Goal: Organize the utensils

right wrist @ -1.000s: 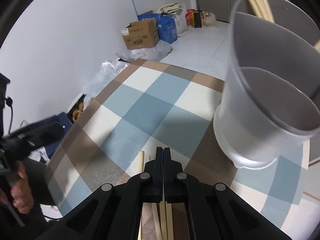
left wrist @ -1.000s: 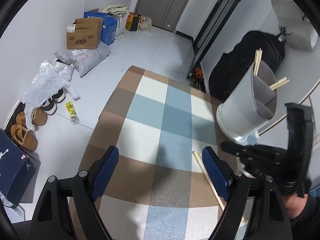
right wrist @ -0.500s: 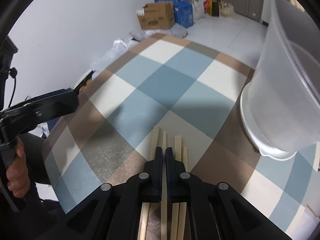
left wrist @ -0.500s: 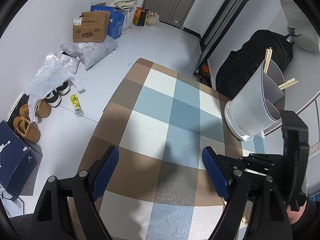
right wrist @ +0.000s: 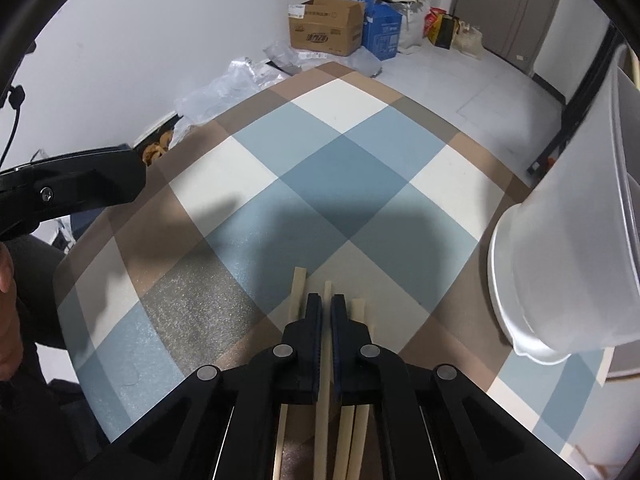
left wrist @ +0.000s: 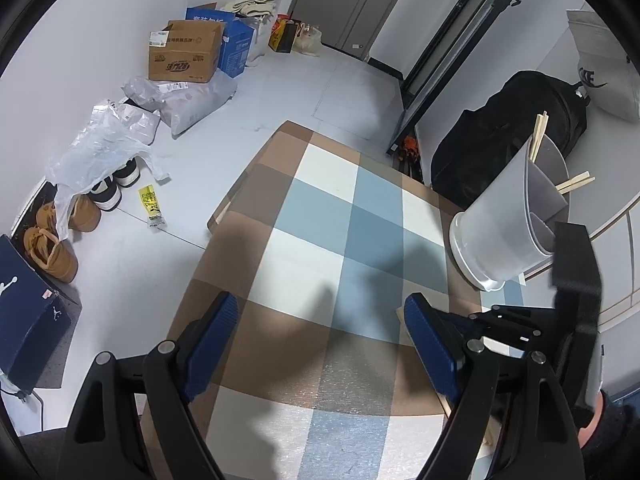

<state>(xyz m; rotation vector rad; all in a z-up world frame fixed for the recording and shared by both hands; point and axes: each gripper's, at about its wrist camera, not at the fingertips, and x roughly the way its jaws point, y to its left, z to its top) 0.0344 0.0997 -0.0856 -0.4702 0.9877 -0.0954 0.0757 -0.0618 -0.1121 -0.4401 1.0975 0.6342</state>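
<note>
Underfoot, a checked mat (left wrist: 320, 216) in blue, cream and brown squares covers the work surface and fills most of both views. Next in size, a pale grey utensil holder (left wrist: 512, 216) stands at the mat's right edge; an inner wall divides it, and chopstick ends poke out of two of its sections. Right wrist view shows the same holder's white base (right wrist: 532, 288) close on the right. Left gripper (left wrist: 320, 340) hangs above the mat's near half, blue pads spread wide, nothing between them. Right gripper (right wrist: 326, 312) points steeply down at a row of loose wooden chopsticks (right wrist: 298, 292) lying side by side on a brown square, just left of the holder. Its jaws are almost pressed together, and one chopstick (right wrist: 327, 289) runs through the thin gap between the pads; the frames do not settle whether the pads grip it or only straddle it. Others lie on either side of the jaws. From the left wrist view, the right gripper's black body (left wrist: 520, 328) hides most of the row; a bit of pale wood (left wrist: 400, 314) shows beside the left gripper's right pad.
</note>
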